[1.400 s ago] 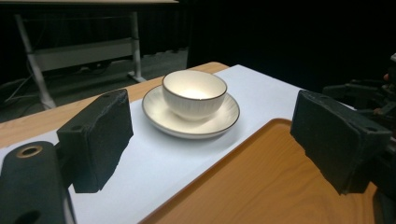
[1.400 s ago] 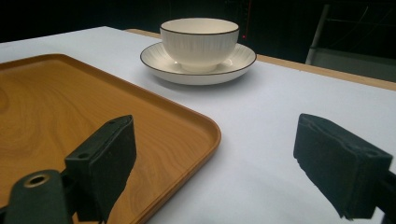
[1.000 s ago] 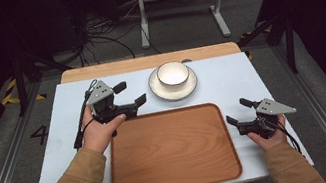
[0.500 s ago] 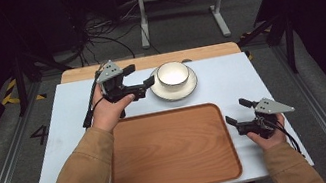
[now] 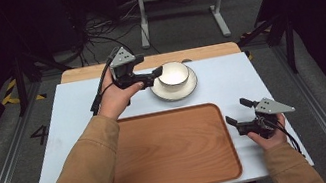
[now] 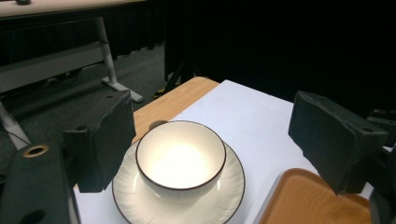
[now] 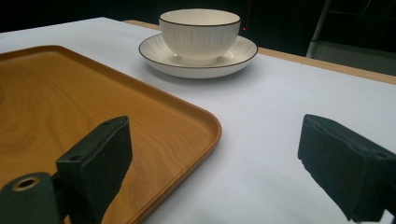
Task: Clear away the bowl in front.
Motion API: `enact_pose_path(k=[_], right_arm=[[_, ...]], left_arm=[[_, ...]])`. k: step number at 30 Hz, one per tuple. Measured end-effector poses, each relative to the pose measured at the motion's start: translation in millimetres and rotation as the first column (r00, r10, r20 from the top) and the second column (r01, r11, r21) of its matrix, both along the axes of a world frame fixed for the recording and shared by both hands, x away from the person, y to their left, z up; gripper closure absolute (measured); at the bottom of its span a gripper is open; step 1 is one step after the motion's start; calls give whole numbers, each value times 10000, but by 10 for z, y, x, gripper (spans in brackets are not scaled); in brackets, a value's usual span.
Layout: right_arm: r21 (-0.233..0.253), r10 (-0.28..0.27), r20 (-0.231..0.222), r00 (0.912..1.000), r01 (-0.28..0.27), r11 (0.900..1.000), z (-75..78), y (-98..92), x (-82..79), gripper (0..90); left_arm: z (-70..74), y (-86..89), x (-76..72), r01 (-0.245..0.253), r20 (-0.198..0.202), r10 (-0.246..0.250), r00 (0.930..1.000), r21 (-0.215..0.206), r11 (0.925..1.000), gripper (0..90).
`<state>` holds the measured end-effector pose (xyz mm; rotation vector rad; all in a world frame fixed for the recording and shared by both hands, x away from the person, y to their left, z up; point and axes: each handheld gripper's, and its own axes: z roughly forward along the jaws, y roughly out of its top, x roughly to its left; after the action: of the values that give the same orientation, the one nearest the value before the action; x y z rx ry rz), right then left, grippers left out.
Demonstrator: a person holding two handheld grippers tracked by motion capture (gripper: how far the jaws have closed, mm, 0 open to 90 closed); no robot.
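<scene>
**Left gripper wide at the bowl**

My left gripper (image 5: 155, 70) has its jaws spread wide, holding nothing; in its own view the bowl (image 6: 181, 158) sits between them and just ahead, one pad close by its rim, though I cannot tell whether it touches. The bowl is round, glossy white with a thin dark rim, and stands on a ribbed white saucer (image 6: 224, 196). My right gripper (image 5: 240, 116) is also agape and empty, low over the pale, smooth counter (image 5: 229, 77), just beside the wood-grain tray (image 5: 171, 151) with rounded corners.
</scene>
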<state>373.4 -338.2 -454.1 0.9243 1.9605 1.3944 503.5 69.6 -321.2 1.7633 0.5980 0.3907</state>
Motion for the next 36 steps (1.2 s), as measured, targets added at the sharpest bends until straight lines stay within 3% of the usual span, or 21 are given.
enact_pose_path(k=[8, 10, 13, 16, 17, 20, 25, 27, 29, 36], right_arm=[[50, 31, 3, 10000, -31, 10000, 0, -5, 1, 96], [91, -8, -22, 10000, 8, 10000, 1, -9, 1, 93], [115, 6, -12, 10000, -6, 9999, 0, -10, 1, 88], [119, 10, 11, 10000, -10, 9999, 0, -11, 1, 82], [129, 13, 18, 10000, -13, 9999, 0, -11, 1, 80], [155, -20, -34, 10000, 21, 9999, 0, -13, 4, 79], [44, -13, -39, 10000, 13, 10000, 0, -1, 4, 80], [51, -13, -58, 10000, 13, 10000, 1, -2, 6, 80], [32, -23, -50, 10000, 23, 10000, 1, -3, 9, 81], [68, -39, -54, 10000, 39, 10000, 1, -2, 6, 102]], left_arm=[[39, -107, 136, 233, -497, -254, 9984, -429, 9988, 160], [6, -125, 166, 468, -966, -538, 9939, -725, 9963, 258], [-30, -172, 204, 380, -981, -388, 9944, -105, 9992, 218], [-53, -198, 229, 340, -1108, -295, 9934, 390, 9987, 254], [-49, -207, 237, 473, -1369, -377, 9899, 670, 9966, 278], [-78, -243, 276, 777, -1652, -561, 9847, 1273, 9888, 336], [-161, -326, 333, 1161, -1497, -875, 9849, 1943, 9740, 315], [-186, -373, 356, 1291, -1380, -979, 9856, 2391, 9624, 317], [-217, -428, 378, 1439, -1442, -1109, 9833, 2435, 9592, 310], [-315, -579, 431, 1311, -1269, -989, 9870, 2778, 9517, 293]])
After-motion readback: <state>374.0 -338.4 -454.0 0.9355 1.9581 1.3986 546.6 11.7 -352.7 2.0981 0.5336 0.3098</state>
